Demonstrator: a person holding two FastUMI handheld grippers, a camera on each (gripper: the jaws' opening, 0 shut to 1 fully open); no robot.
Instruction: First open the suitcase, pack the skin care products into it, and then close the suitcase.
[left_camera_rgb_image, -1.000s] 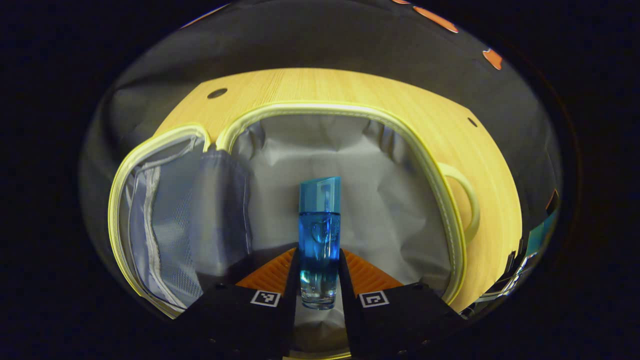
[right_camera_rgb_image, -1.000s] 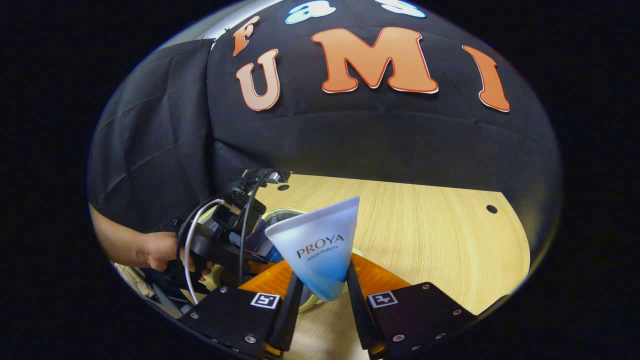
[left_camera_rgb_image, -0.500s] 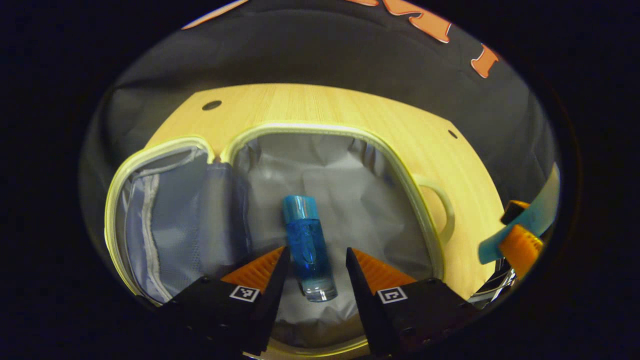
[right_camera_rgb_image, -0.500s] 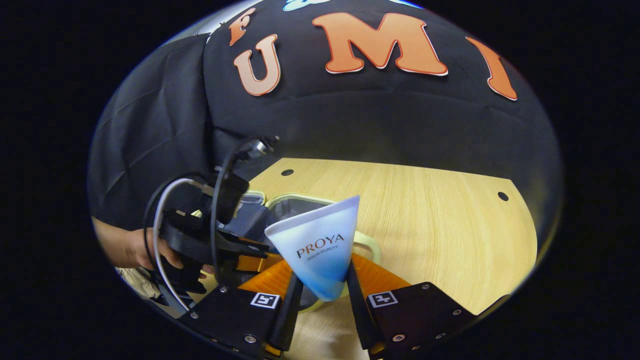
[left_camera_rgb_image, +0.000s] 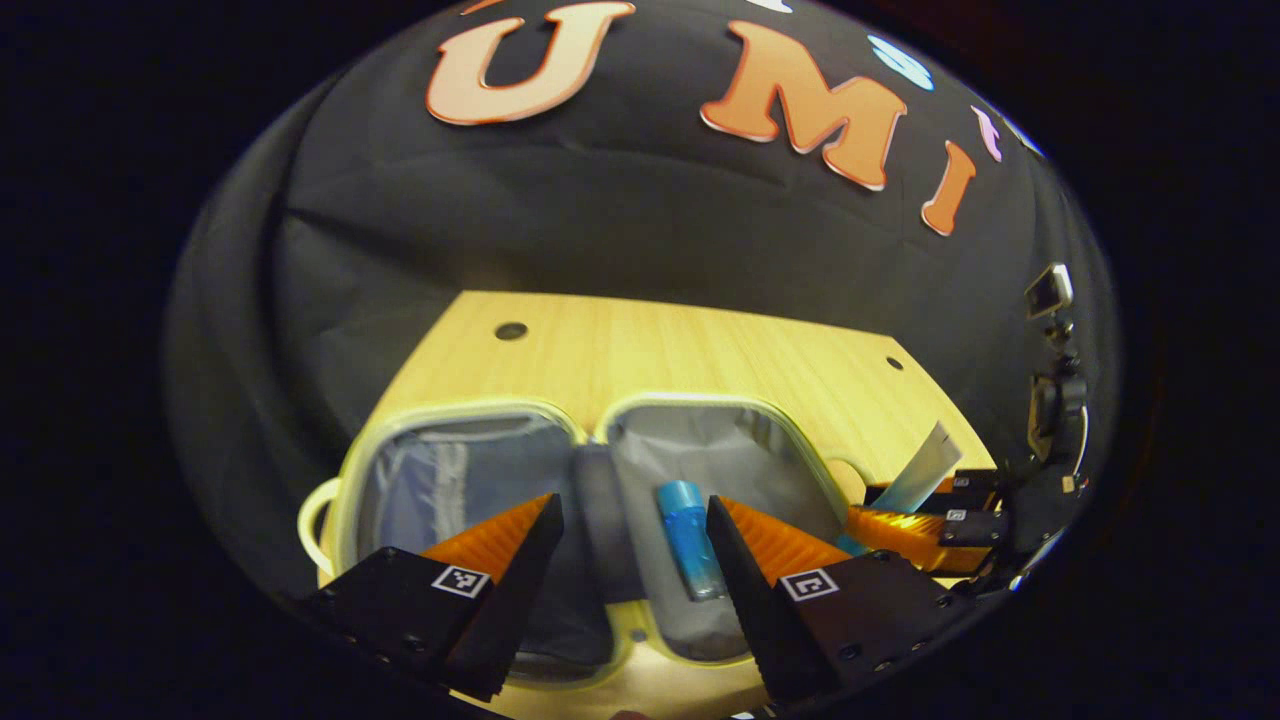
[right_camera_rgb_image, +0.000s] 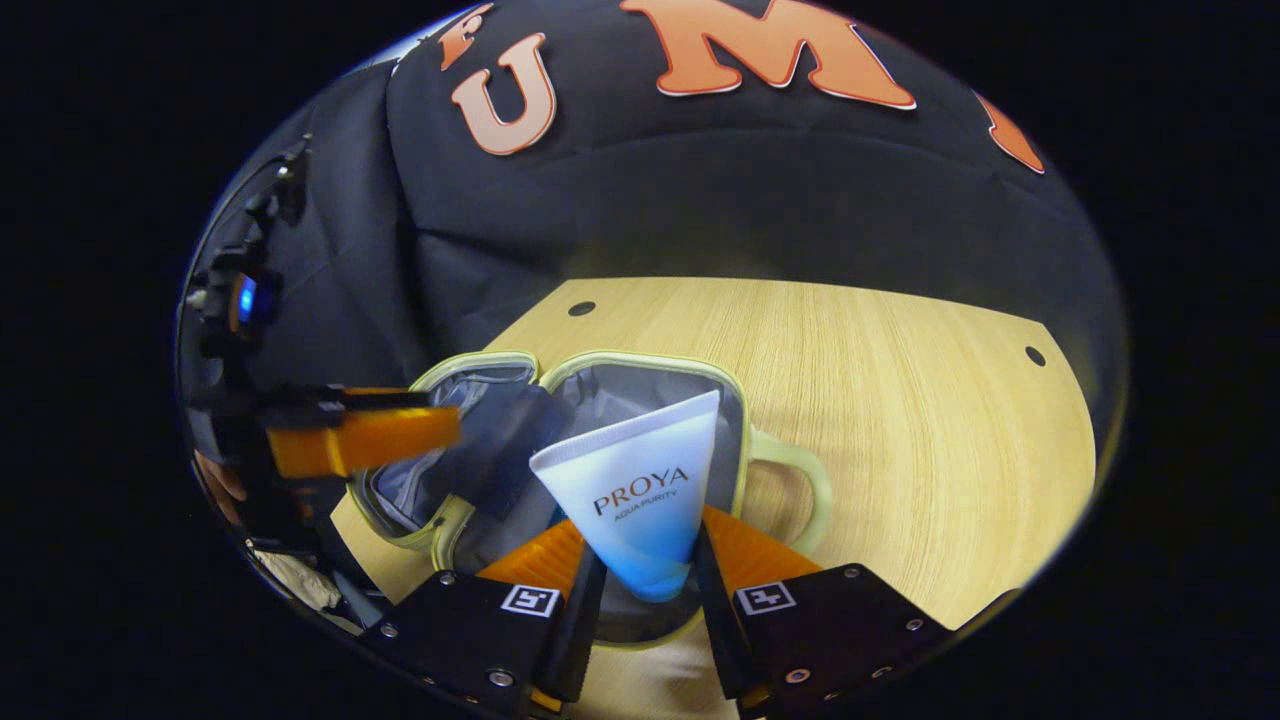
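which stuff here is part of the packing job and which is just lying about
Part of the job:
- suitcase, open
- blue bottle, lying inside it
- tube, held in right gripper
- left gripper, jaws apart

Just there:
- wooden table

Pale wood-grain table top (right_camera_rgb_image: 900, 400), matt and smooth. Soft cloth suitcase (left_camera_rgb_image: 800, 455) with crinkled grey fabric lining, mesh pocket (left_camera_rgb_image: 450, 480) in one half, rubbery pale-yellow rim. Clear glossy blue bottle (left_camera_rgb_image: 688, 535), glass or hard plastic. Smooth, satin-finished plastic tube (right_camera_rgb_image: 640, 500) with crimped end. Ribbed finger pads (left_camera_rgb_image: 770, 540); matt hard plastic gripper bodies.
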